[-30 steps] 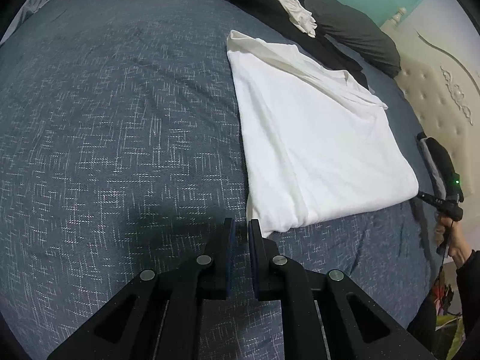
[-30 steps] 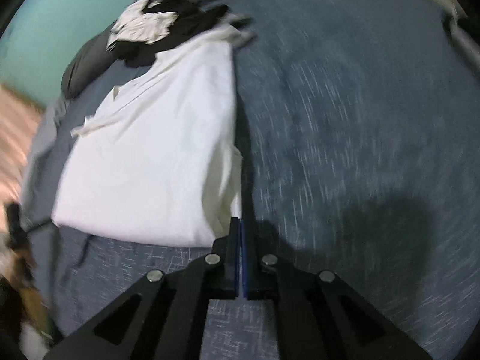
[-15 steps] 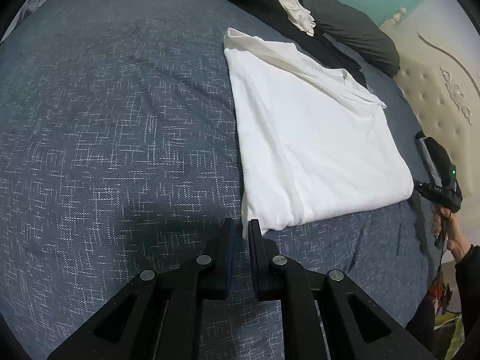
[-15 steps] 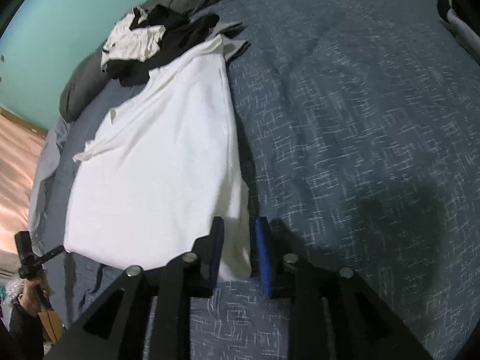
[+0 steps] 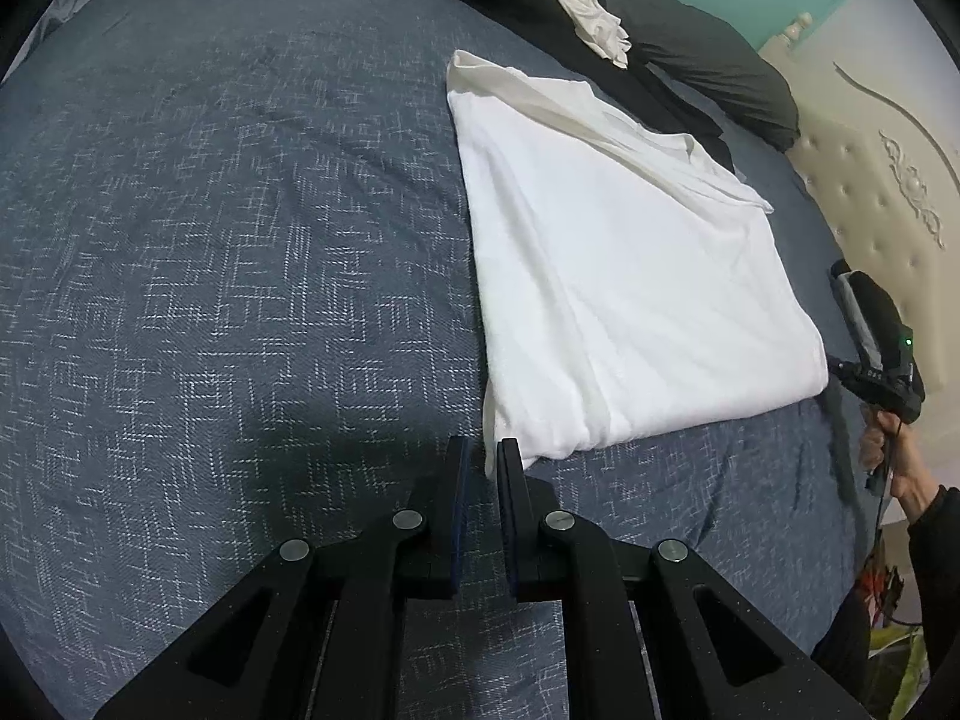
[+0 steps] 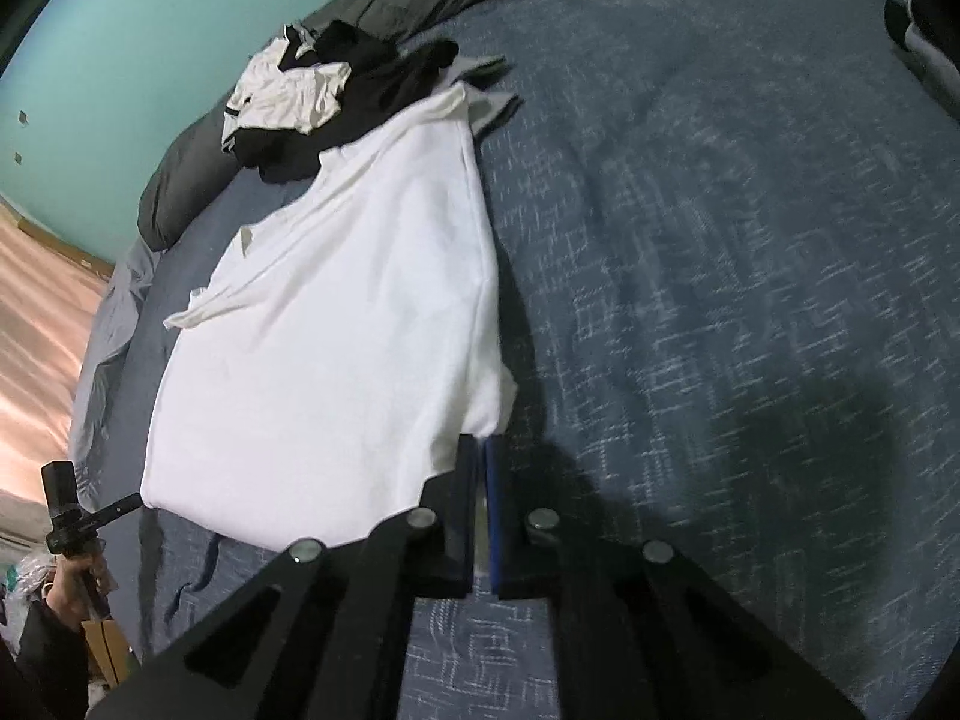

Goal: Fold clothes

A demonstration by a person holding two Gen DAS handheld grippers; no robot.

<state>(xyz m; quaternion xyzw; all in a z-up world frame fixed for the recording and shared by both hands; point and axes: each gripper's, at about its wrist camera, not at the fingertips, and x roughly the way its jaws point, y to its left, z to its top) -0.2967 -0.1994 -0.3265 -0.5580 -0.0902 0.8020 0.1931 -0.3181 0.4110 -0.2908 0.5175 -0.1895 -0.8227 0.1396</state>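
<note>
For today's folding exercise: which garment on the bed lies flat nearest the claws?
The large white shirt, spread flat; the black and white clothes lie crumpled beyond it.

The bed (image 5: 240,240) is viewed low and close from both wrists, along each pair of tongs. The white shirt (image 5: 630,276) is seen by both from opposite near corners. Each far-off holder is caught in the other view's edge.
</note>
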